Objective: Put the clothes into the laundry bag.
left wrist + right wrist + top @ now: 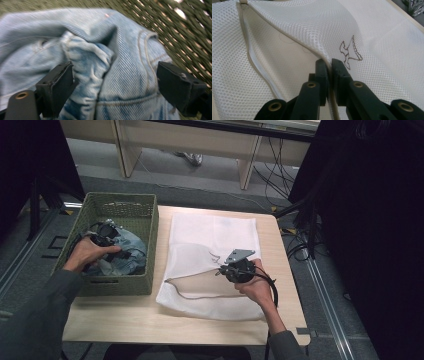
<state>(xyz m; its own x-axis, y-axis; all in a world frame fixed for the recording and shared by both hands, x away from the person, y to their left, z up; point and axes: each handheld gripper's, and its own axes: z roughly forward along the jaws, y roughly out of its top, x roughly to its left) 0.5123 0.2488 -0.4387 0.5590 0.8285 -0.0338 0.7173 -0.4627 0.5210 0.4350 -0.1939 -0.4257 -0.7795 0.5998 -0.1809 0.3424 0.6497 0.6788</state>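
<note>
On a pale wooden table (150, 320) lies a white mesh laundry bag (374, 32), its zippered edge (lifted open) clenched in the right gripper (329, 67). Beside it, in a green woven basket (145, 227), the left gripper (113, 82) spreads wide over crumpled jeans (120, 62).

- No words, brands or numbers can be read anywhere.
- The only sign is a small outlined bird-like figure (350, 52) stitched on the white mesh bag (294, 27).
</note>
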